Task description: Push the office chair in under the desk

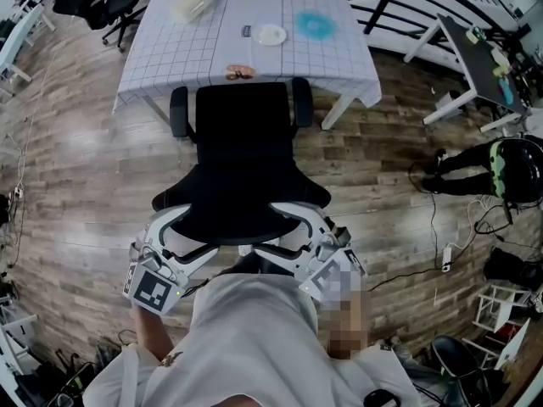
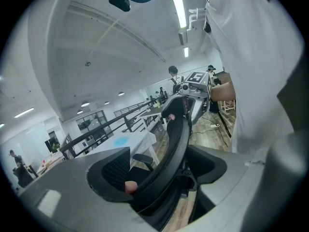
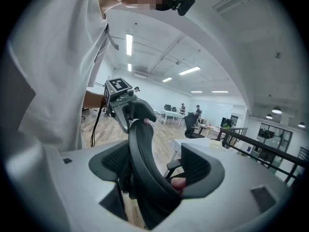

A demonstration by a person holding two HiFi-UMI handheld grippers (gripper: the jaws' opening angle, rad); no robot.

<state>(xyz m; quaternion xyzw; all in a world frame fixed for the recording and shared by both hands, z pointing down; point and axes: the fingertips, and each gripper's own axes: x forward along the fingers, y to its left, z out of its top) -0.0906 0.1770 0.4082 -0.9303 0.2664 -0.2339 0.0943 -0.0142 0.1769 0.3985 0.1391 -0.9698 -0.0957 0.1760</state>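
Observation:
A black office chair [image 1: 242, 151] faces a desk [image 1: 212, 53] covered with a grid-patterned cloth, its seat front just at the desk's near edge. My left gripper [image 1: 188, 231] is at the left end of the backrest's top edge and my right gripper [image 1: 304, 227] at the right end. In the left gripper view the backrest [image 2: 176, 134] runs between the jaws of the left gripper [image 2: 161, 178], which close on it. The right gripper view shows the same: the backrest [image 3: 145, 153] fills the right gripper [image 3: 152, 170].
On the desk lie a white plate [image 1: 271, 34], a blue round thing [image 1: 314, 25], a pale packet [image 1: 193, 5] and a small brown item [image 1: 240, 73]. Another black chair [image 1: 110, 7] stands far left. White tables [image 1: 475, 66], a black helmet-like object [image 1: 513, 172] and floor cables [image 1: 445, 257] are on the right.

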